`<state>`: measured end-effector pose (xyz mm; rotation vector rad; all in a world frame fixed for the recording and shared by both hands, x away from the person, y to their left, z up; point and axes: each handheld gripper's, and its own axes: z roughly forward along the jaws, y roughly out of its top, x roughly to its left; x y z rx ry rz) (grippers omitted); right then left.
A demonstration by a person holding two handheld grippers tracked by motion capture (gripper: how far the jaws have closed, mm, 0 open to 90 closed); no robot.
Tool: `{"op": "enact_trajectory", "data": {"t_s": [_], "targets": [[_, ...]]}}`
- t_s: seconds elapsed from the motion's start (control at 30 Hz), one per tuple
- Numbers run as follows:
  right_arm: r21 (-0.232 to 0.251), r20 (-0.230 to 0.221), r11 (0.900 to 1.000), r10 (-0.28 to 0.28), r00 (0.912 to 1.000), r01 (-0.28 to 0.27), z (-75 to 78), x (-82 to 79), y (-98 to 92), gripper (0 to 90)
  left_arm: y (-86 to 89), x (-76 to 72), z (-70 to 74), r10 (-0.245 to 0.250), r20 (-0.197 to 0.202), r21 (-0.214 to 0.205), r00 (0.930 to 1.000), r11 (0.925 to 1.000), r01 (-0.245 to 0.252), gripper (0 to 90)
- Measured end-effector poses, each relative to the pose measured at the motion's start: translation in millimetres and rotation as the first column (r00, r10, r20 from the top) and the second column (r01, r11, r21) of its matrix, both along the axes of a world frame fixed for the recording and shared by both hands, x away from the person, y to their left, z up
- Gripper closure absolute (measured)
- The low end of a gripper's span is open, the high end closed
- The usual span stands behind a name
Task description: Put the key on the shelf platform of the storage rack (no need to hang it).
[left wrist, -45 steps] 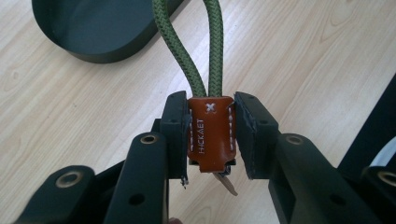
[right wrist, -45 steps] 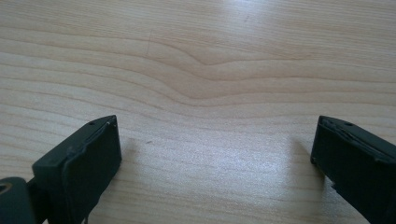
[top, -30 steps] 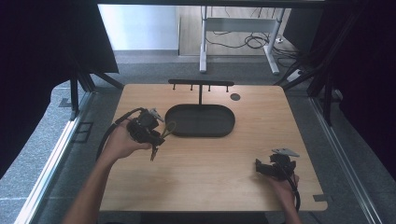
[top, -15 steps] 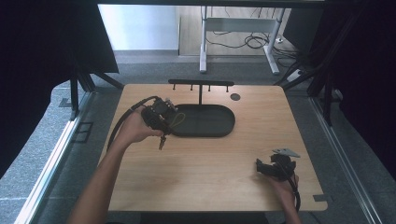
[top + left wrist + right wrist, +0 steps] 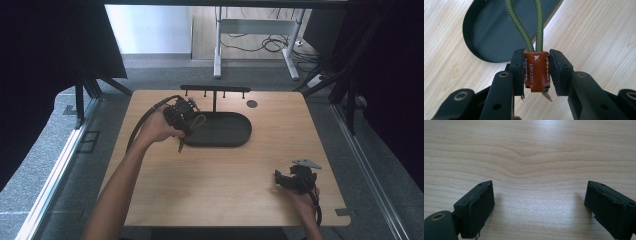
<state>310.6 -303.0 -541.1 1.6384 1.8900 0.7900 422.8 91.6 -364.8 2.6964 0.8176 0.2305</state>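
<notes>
Right now my left gripper [image 5: 536, 75] is clamped on a brown leather key fob [image 5: 536, 71], its green cord loop [image 5: 524, 27] rising ahead of the jaws over the dark oval tray [image 5: 486, 32], while my right gripper [image 5: 539, 210] rests wide apart above bare wooden table [image 5: 536, 157].

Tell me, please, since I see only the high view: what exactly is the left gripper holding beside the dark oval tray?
Observer: The left gripper is shut on a brown leather key fob with white stitching, seen in the left gripper view.
Operator: Is that green loop part of it?
Observer: Yes, the green braided cord loop rises from the fob's top, over the dark oval tray.
Operator: Thank you. Does anything hang below?
Observer: A small metal tip pokes out under the fob; I cannot tell what it is.
Operator: And the right gripper?
Observer: The right gripper is open over bare light wooden table.
</notes>
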Motion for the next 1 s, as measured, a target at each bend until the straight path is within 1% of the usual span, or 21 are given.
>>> {"op": "enact_trajectory", "data": {"t_s": [0.1, 0.2, 0.27, 0.57, 0.73, 0.8, 0.9, 1.0], "targets": [[-0.001, 0.001, 1.0, -0.001, 1.0, 0.001, 0.0, 0.0, -0.1, 9.5, -5.2, 1.3, 1.0, -0.007, -0.001, -0.001, 1.0, 1.0, 0.007, 66.8], [-0.001, 0.003, 1.0, -0.005, 1.0, 0.005, 0.0, -0.1, -0.1, 9.9, -9.7, 3.0, 2.3, -0.025, -0.012, -0.028, 0.9996, 0.9993, 0.025, 66.8], [-0.002, 0.004, 1.0, -0.005, 1.0, 0.005, 0.0, -0.1, -0.2, 10.0, -13.0, 4.9, 3.4, -0.034, -0.014, -0.024, 0.9993, 0.9991, 0.034, 66.8], [-0.001, 0.007, 1.0, -0.009, 0.9999, 0.009, 0.0, -0.1, -0.2, 10.6, -30.1, 14.5, 11.4, -0.057, -0.008, -0.024, 0.9984, 0.9981, 0.056, 66.8], [0.001, 0.006, 0.9999, -0.011, 0.9999, 0.011, 0.2, -0.4, -0.3, 11.2, -39.9, 18.3, 14.2, -0.068, -0.002, -0.034, 0.9977, 0.9971, 0.068, 66.8], [0.002, 0.006, 0.9999, -0.012, 0.9999, 0.012, 0.3, -0.4, -0.4, 11.2, -42.3, 20.0, 15.7, -0.066, 0.01, -0.047, 0.9978, 0.9967, 0.066, 66.8], [0.004, 0.005, 0.9999, -0.014, 0.9999, 0.014, 0.4, -0.4, -0.3, 11.4, -44.5, 22.5, 16.3, -0.071, 0.01, -0.065, 0.9974, 0.9953, 0.071, 66.8], [0.005, 0.005, 0.9999, -0.015, 0.9999, 0.015, 0.4, -0.5, -0.3, 11.5, -47.5, 25.0, 16.3, -0.073, 0.007, -0.069, 0.9973, 0.9949, 0.074, 66.9]]}}
